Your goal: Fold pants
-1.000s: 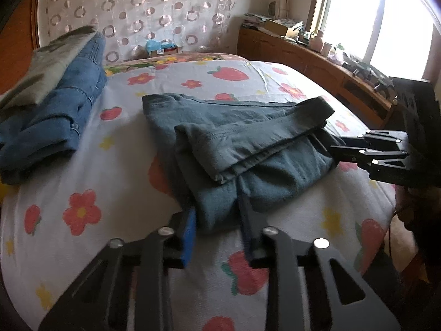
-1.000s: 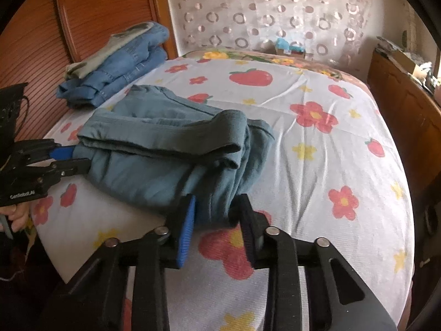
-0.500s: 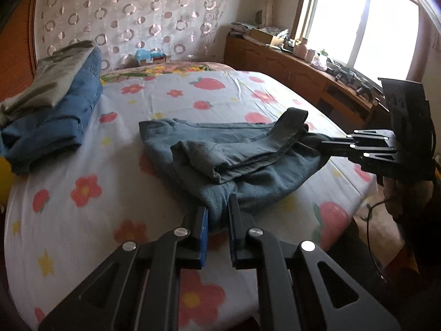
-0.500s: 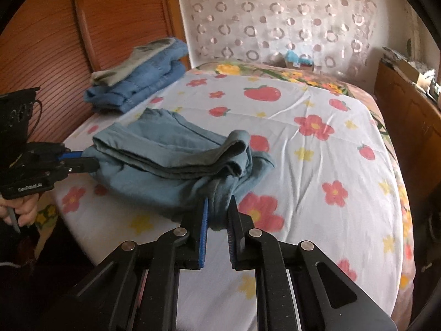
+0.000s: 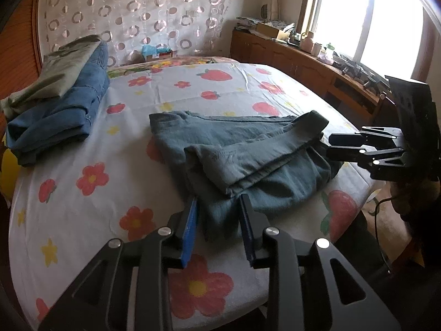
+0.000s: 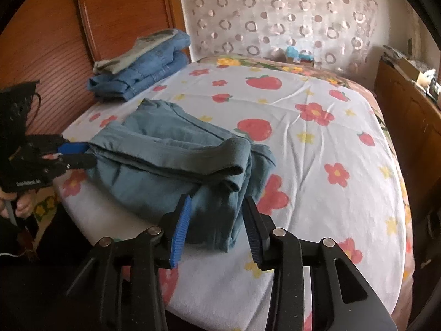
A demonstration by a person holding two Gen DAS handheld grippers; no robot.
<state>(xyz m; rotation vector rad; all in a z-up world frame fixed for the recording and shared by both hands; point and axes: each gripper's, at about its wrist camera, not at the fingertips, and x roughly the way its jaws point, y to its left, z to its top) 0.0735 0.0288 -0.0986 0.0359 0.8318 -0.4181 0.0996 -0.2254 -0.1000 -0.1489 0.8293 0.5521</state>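
Observation:
Teal-grey pants (image 5: 248, 151) lie folded into a thick bundle on the flowered bed sheet (image 5: 82, 207), near the bed's front edge. My left gripper (image 5: 217, 207) straddles the bundle's near corner. Its jaws are opening, with cloth between the blue pads but not pinched. My right gripper (image 6: 217, 201) stands the same way at the opposite corner of the pants (image 6: 171, 160), jaws opening around the cloth. Each wrist view shows the other tool at the far end: right gripper (image 5: 329, 146), left gripper (image 6: 91, 153).
Folded blue jeans with an olive garment on top (image 5: 60, 102) are stacked at the bed's back left, against the wooden headboard (image 6: 115, 22). A cluttered wooden sideboard (image 5: 303, 63) runs under the window. A person's hand (image 6: 22, 207) holds the left tool.
A second ago both sets of jaws stood around the pants' corners, half a second ago they were shut on the cloth. Now both have opened and the bundle rests on the sheet.

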